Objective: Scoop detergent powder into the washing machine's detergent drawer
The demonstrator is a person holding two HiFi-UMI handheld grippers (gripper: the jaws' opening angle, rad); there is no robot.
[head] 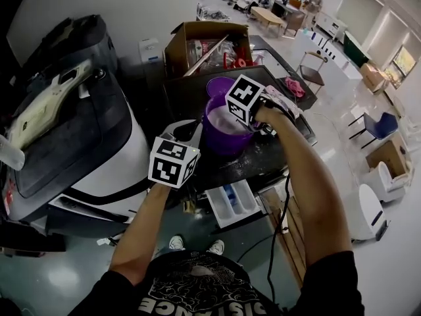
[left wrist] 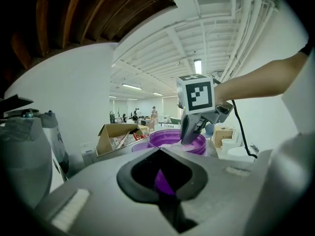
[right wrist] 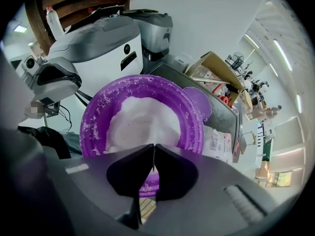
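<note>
A purple bucket [head: 220, 140] of white detergent powder [right wrist: 142, 119] stands on the dark washing machine top [head: 191, 91]. My right gripper [head: 238, 114] hangs over it, tips down at the powder [left wrist: 188, 136]. Its jaws are shut on a thin white scoop seen edge-on [right wrist: 154, 154]; the scoop's bowl is hidden. My left gripper [head: 189, 131] is shut, its tips meeting right at the bucket's near wall [left wrist: 158, 150]. Purple shows through the gap behind them; I cannot tell whether they pinch it. The white detergent drawer [head: 231, 203] stands pulled out below the bucket.
A purple lid [head: 220, 84] lies behind the bucket, and an open cardboard box [head: 204, 45] of clutter sits farther back. A big black-and-white machine [head: 79, 143] fills the left. A cable [head: 279, 222] hangs from my right arm. Chairs and desks stand far right.
</note>
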